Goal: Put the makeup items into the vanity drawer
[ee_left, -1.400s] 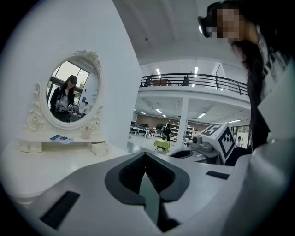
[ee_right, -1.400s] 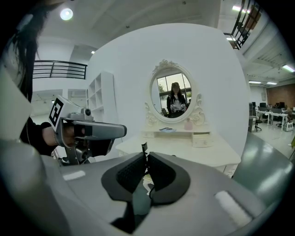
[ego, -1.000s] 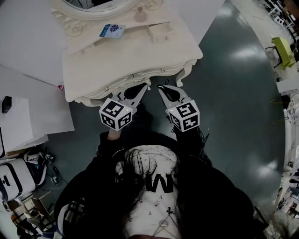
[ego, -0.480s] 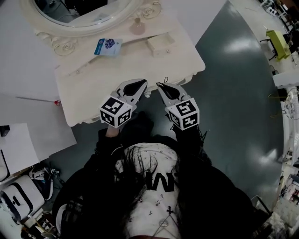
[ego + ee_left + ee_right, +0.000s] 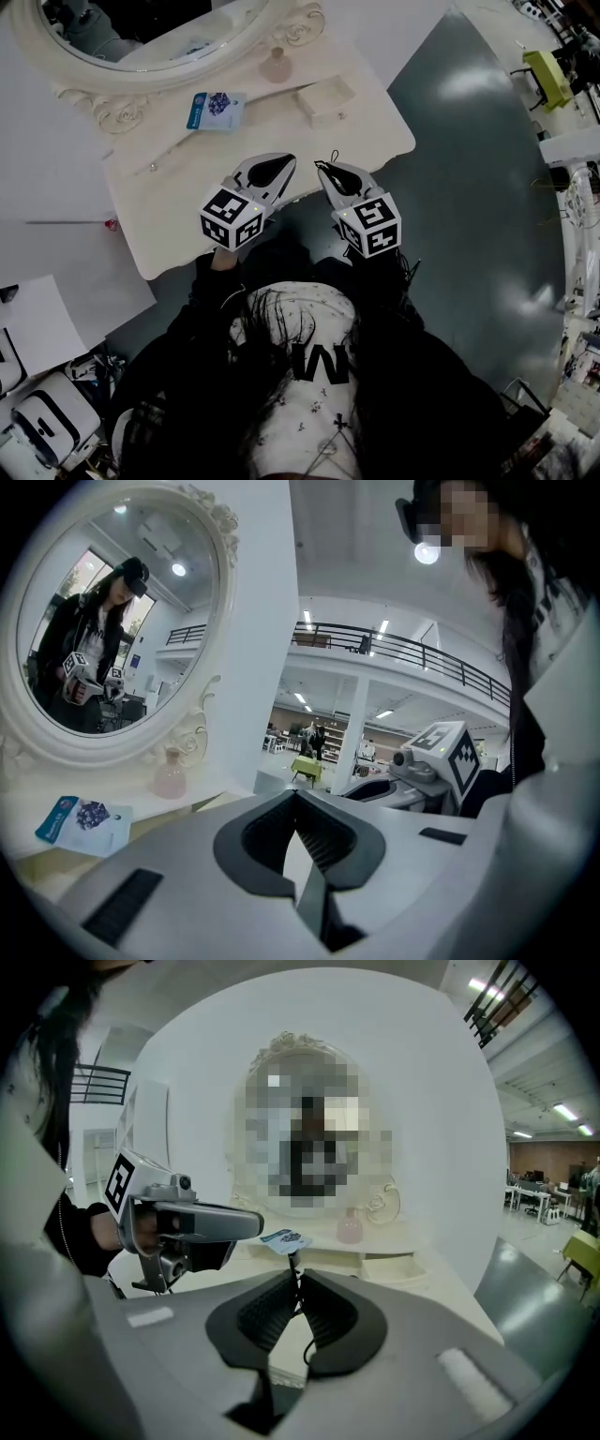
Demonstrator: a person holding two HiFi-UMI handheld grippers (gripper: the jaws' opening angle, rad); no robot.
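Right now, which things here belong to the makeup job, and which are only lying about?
For the job: blue packet, pink bottle, small open drawer, all on the vanity.

Lying about: white boards at the left, yellow-green table at far right, white case at bottom left.

Hidden from you under its own top, the vanity (image 5: 187, 216) front; mirror (image 5: 155, 33) cut off above; blue packet (image 5: 214, 109) print too small.
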